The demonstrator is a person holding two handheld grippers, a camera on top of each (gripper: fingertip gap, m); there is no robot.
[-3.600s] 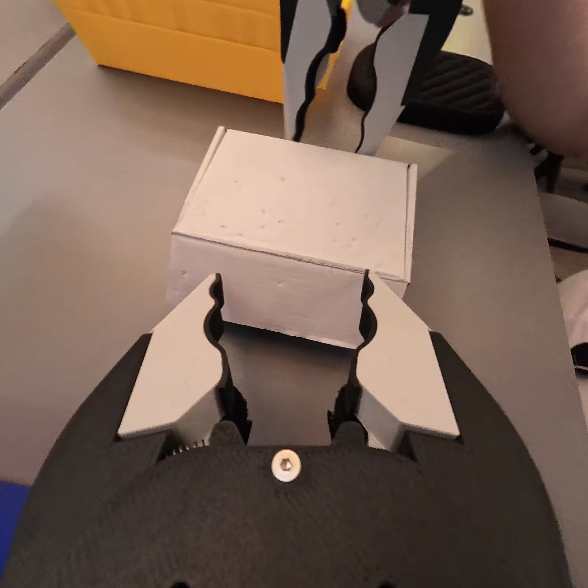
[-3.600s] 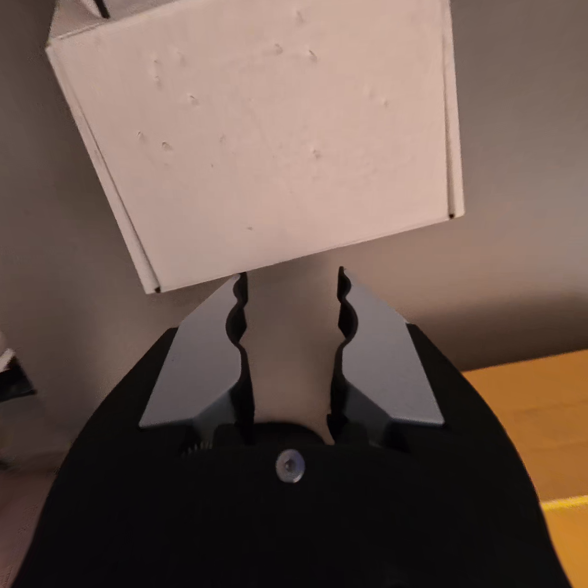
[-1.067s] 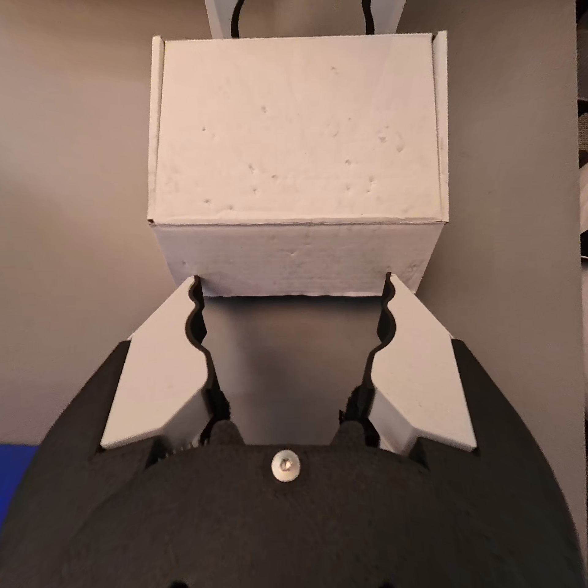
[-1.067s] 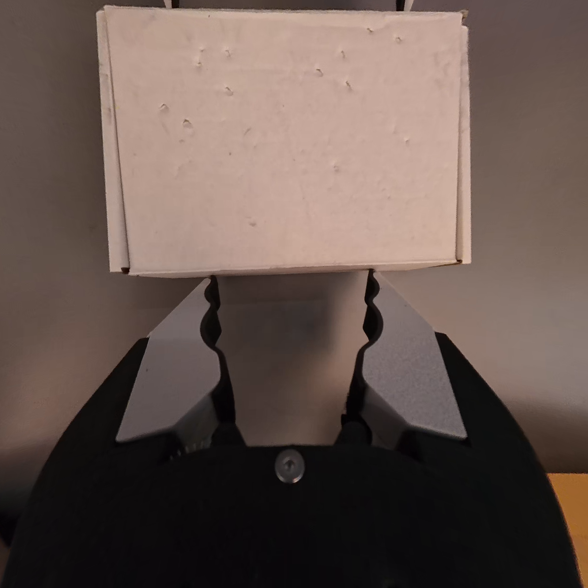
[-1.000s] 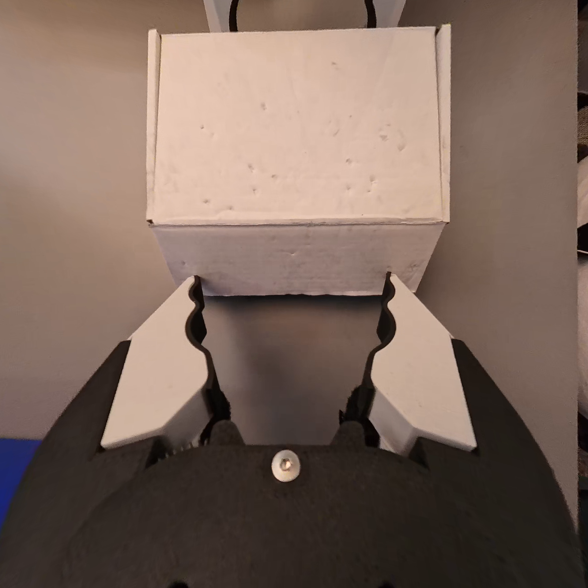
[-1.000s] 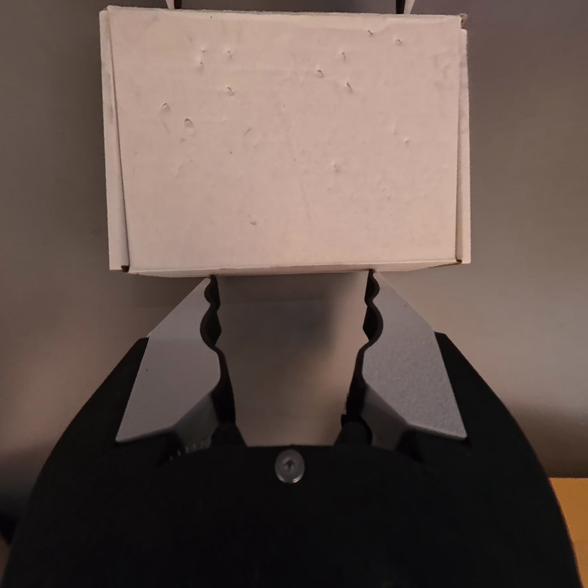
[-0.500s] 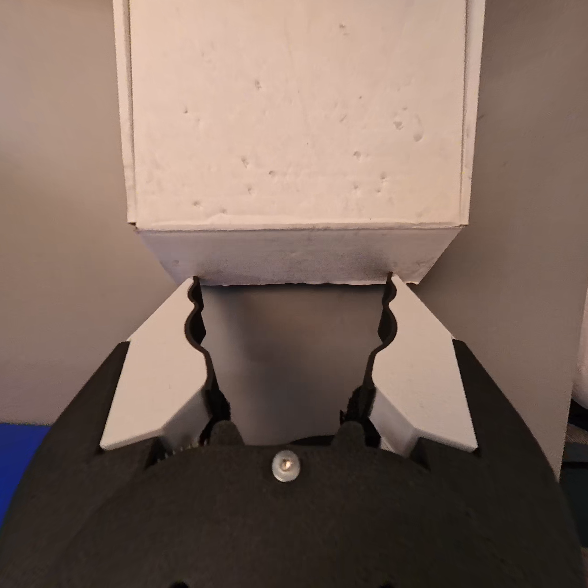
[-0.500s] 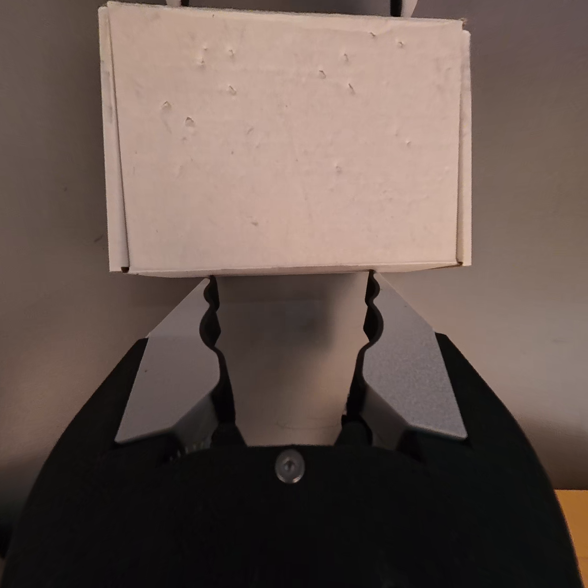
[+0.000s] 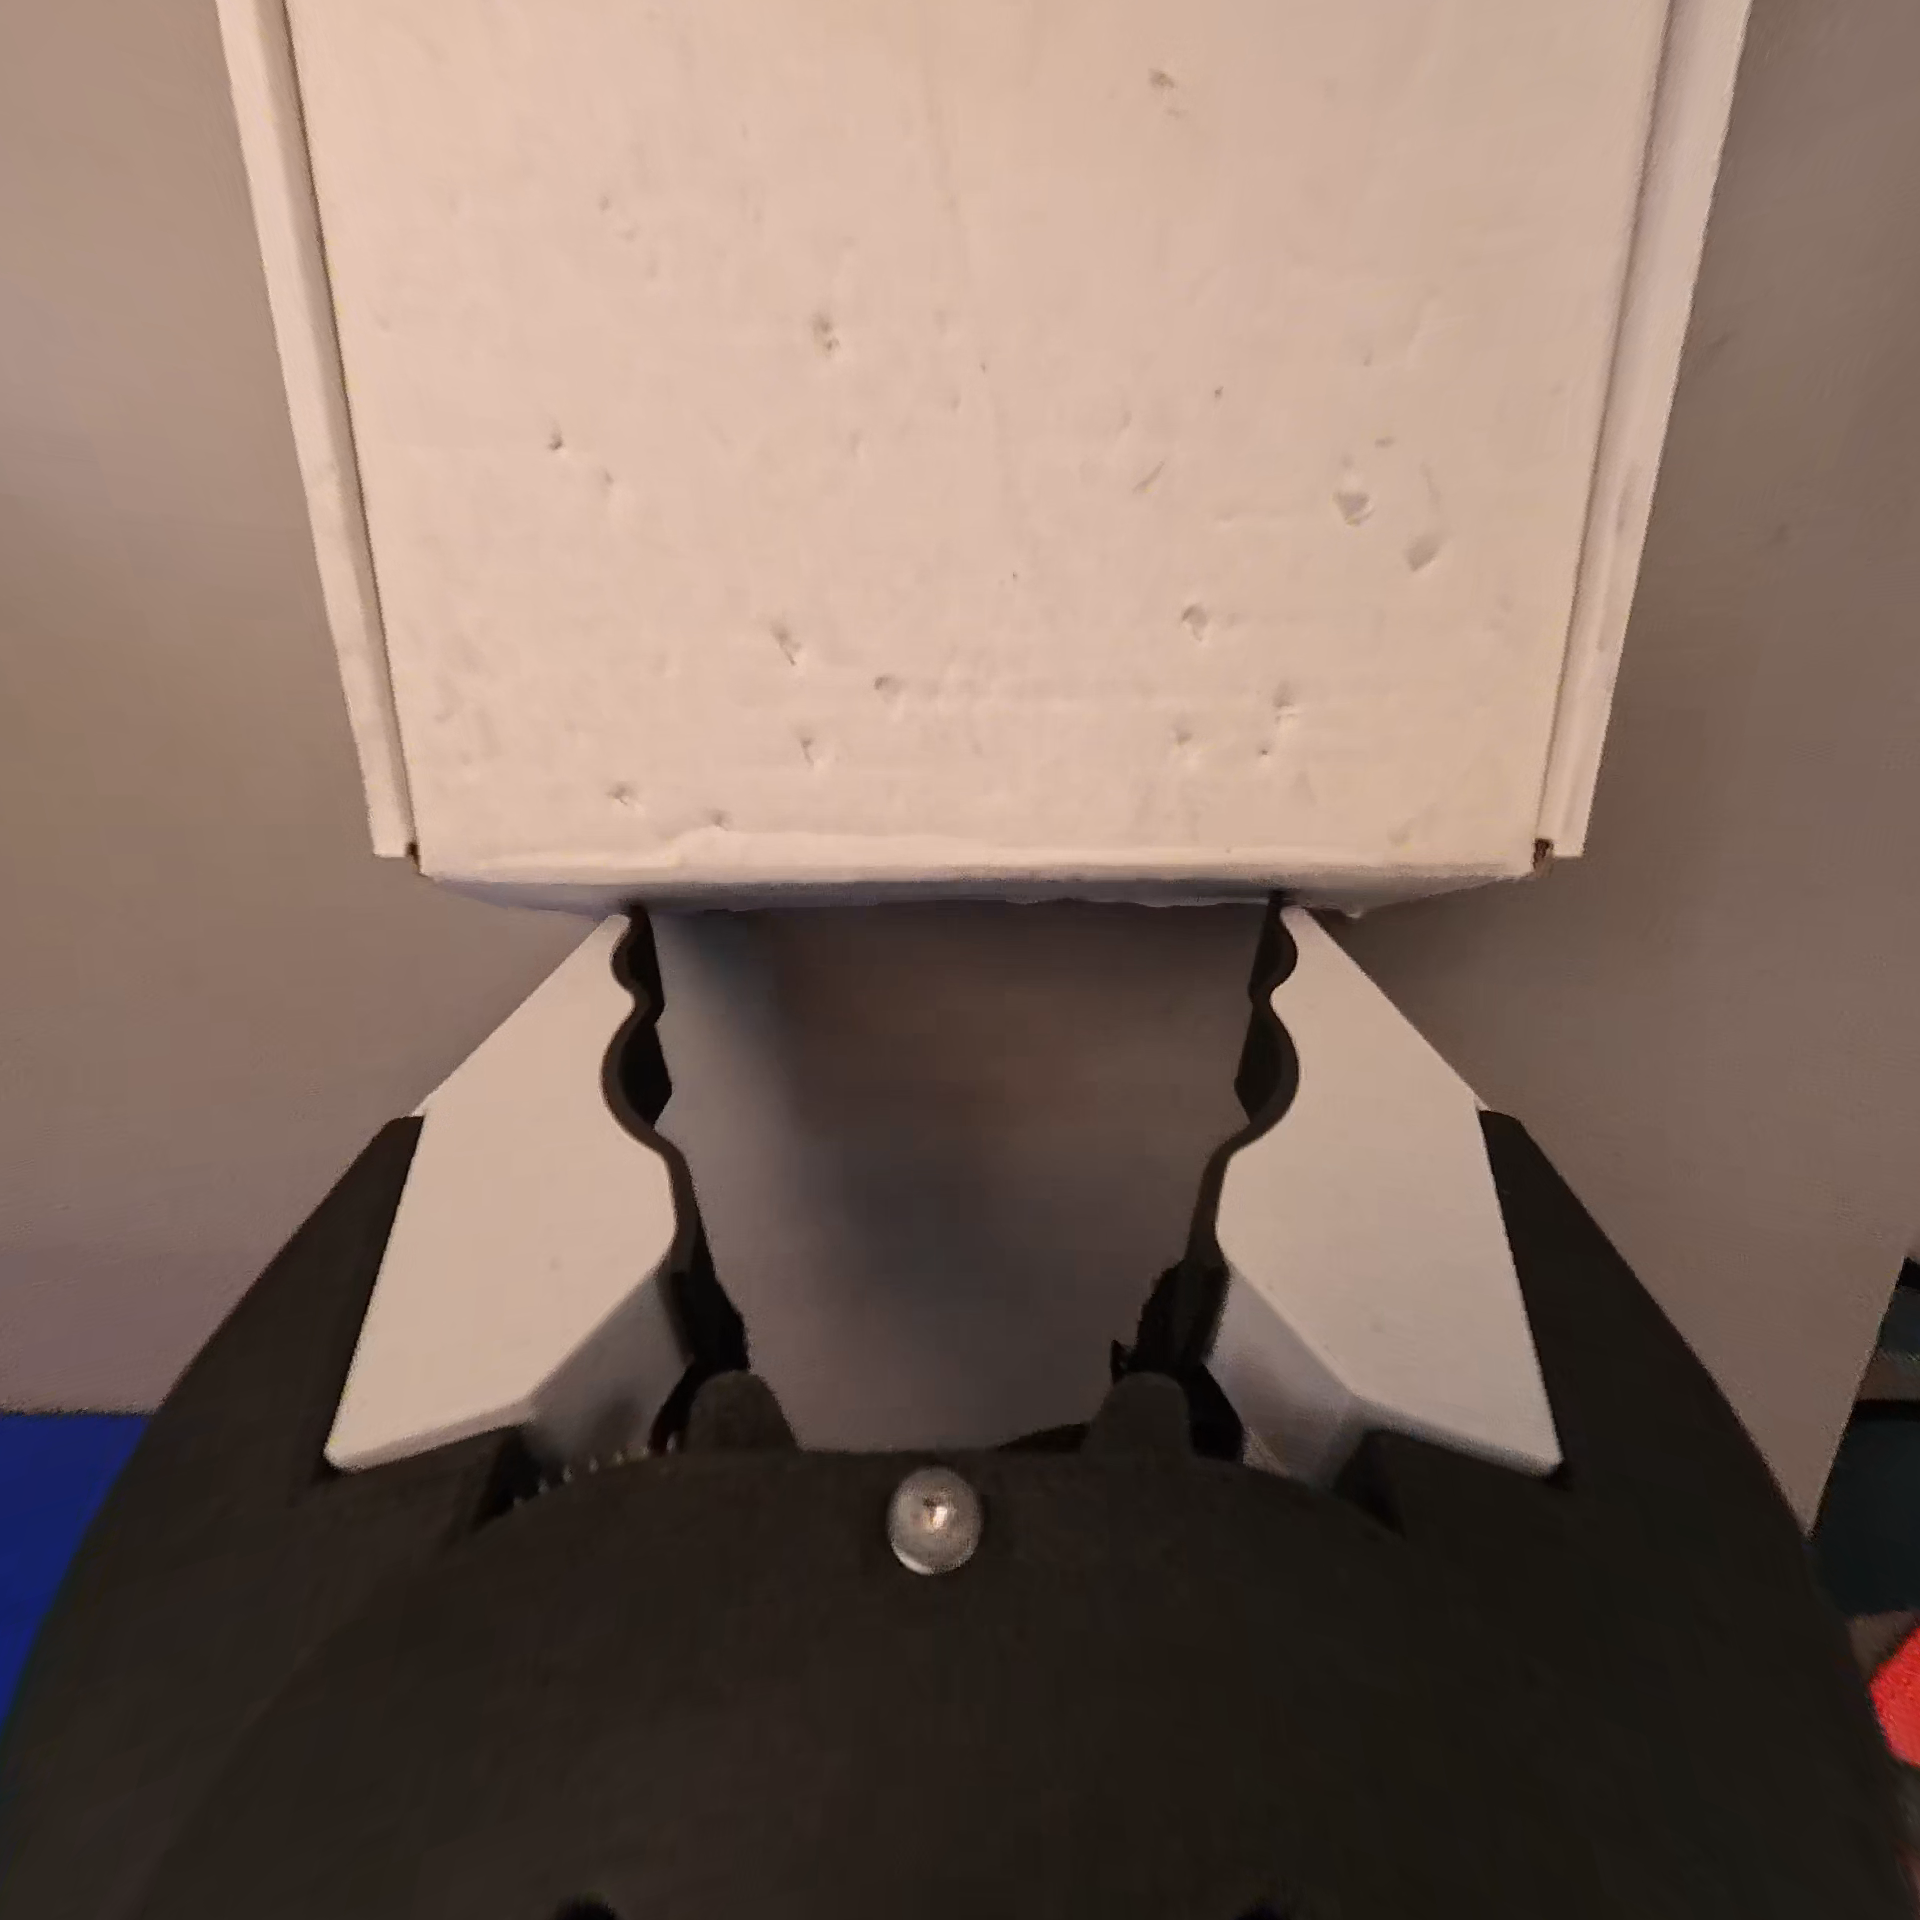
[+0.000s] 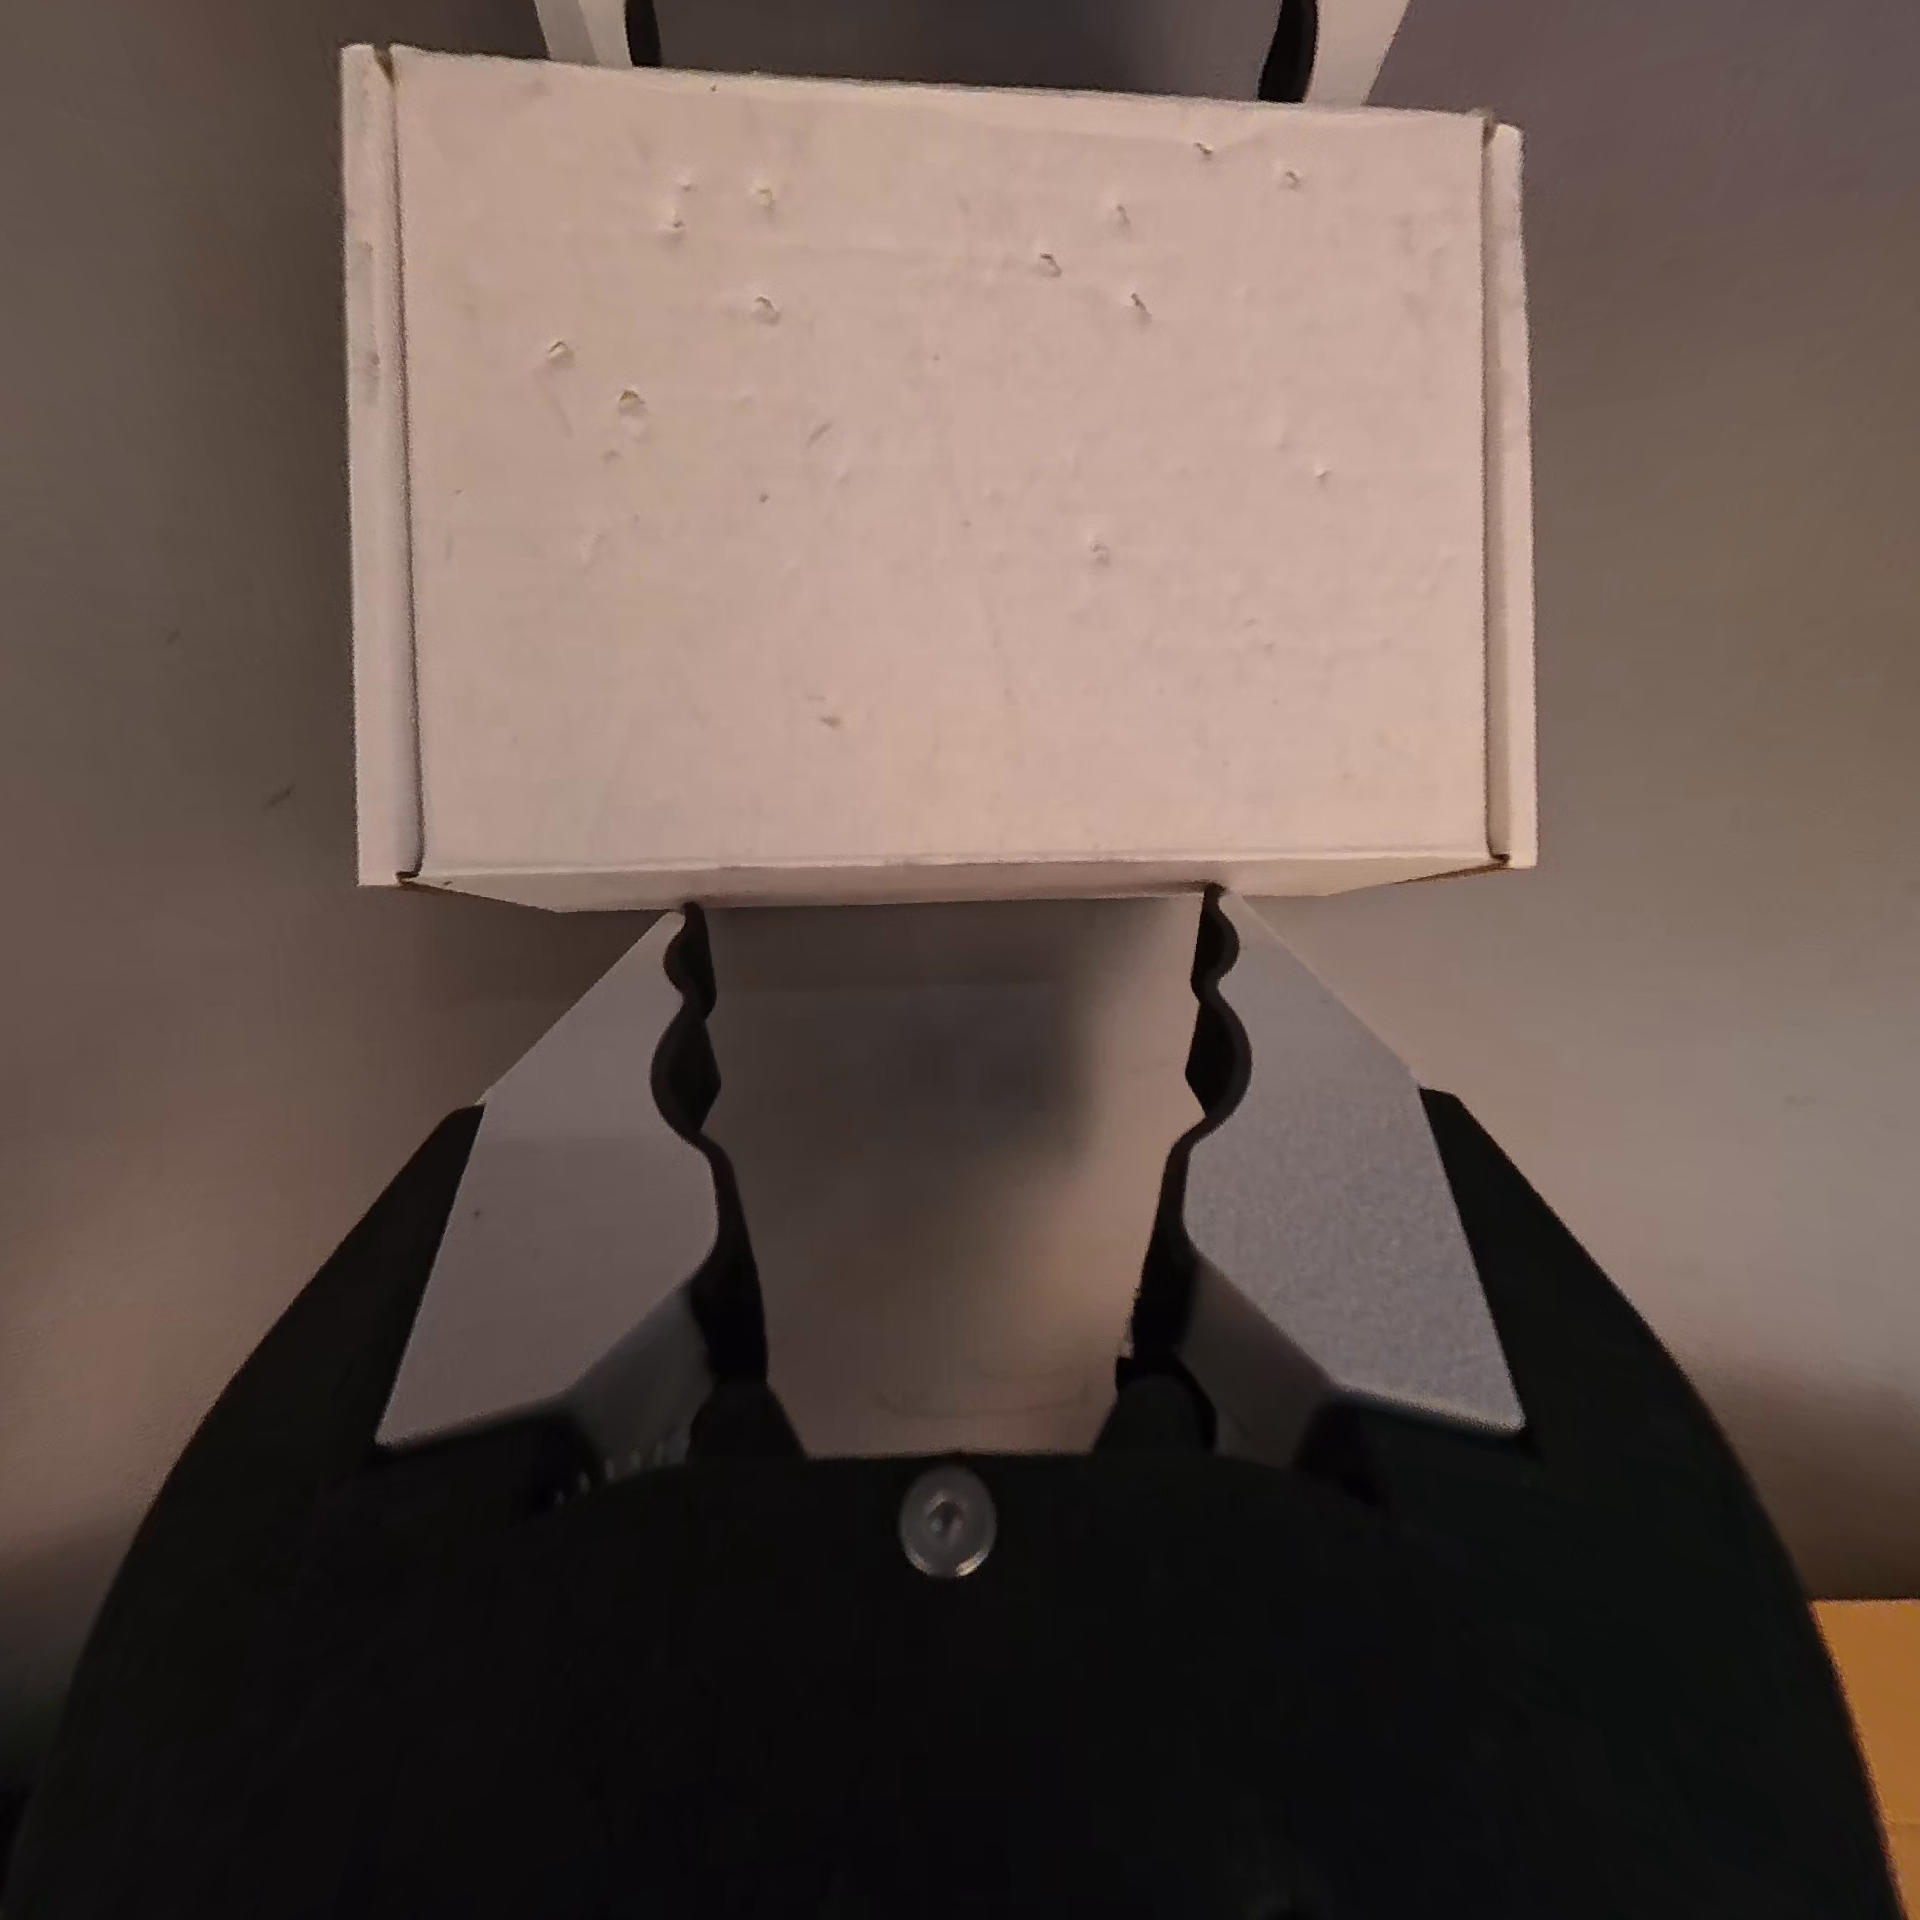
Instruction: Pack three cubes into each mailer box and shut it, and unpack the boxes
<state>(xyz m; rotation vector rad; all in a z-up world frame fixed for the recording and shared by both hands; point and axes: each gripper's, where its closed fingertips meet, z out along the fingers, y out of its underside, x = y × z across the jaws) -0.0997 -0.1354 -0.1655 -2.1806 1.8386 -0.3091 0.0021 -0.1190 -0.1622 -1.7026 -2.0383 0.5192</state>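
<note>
Grey and matte, the surface (image 10: 187, 727) carries one white mailer box (image 10: 935, 499), lid shut, its top pocked with small dents. The box sits between the two tools. The left gripper (image 9: 951, 920) has its jaws spread wide, tips right at the box's near lower edge. The right gripper (image 10: 945, 914) meets the opposite side the same way, jaws open and empty, tips at the box's edge. Beyond the box's far edge in the right wrist view, the left gripper's pale fingers (image 10: 577, 31) show.
</note>
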